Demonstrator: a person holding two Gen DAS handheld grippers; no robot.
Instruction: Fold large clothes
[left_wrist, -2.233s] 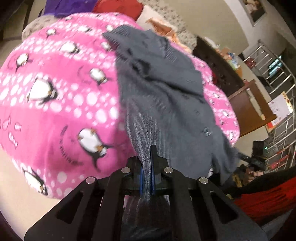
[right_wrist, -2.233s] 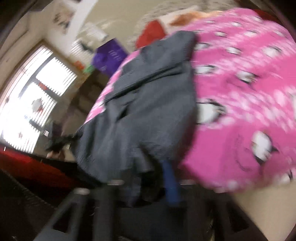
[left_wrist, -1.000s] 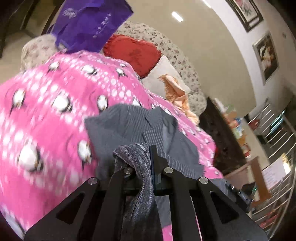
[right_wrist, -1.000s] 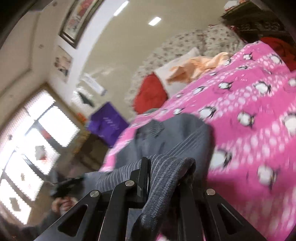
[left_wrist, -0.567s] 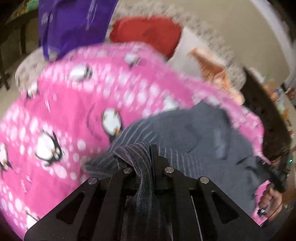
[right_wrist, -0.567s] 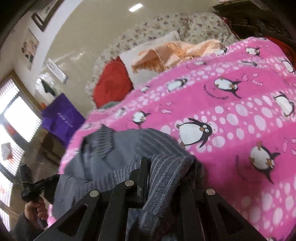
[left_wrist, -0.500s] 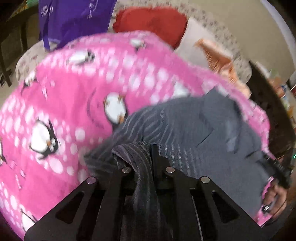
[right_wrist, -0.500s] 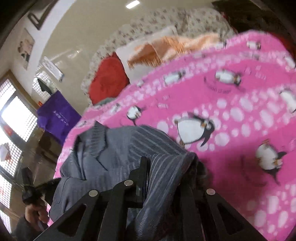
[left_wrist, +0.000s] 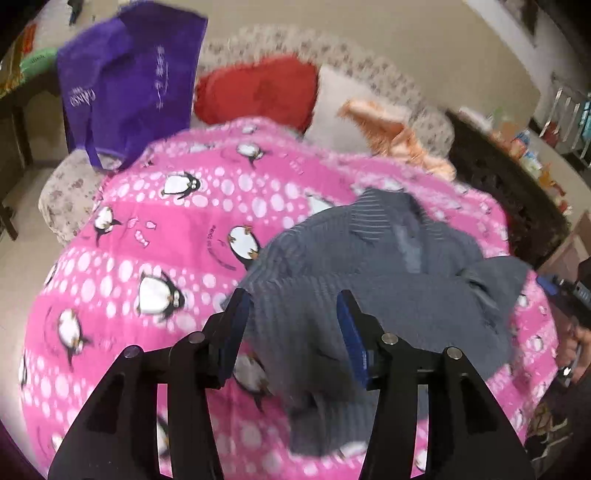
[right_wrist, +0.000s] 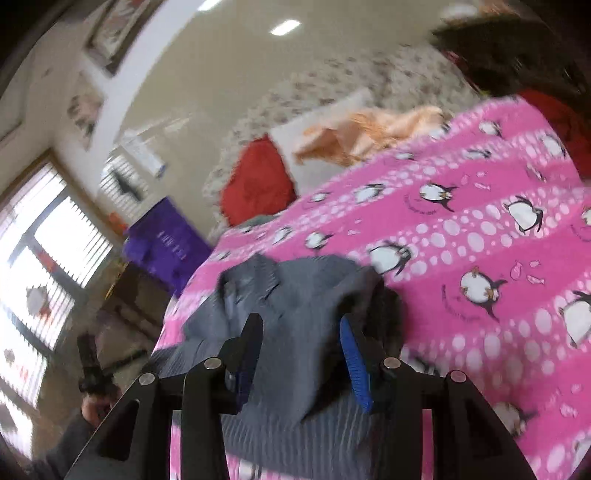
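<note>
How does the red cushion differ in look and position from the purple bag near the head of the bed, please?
The red cushion is plain, rounded and plump; the purple bag is flat-sided with pale lettering. The red cushion leans against the floral headboard behind the pink penguin blanket; the purple bag stands off the blanket's corner, to one side. Both are vivid, single-coloured fabric items.

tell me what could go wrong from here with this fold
Both the left gripper and right gripper are opening with the grey shirt loose between their fingers, so:
1. The folded-over layer looks bunched, not flat, and may settle crooked.
2. Fabric could snag on a blue pad as the grippers pull away, undoing the fold.
3. The shirt's near edge hangs off the pink penguin blanket and might slide.
</note>
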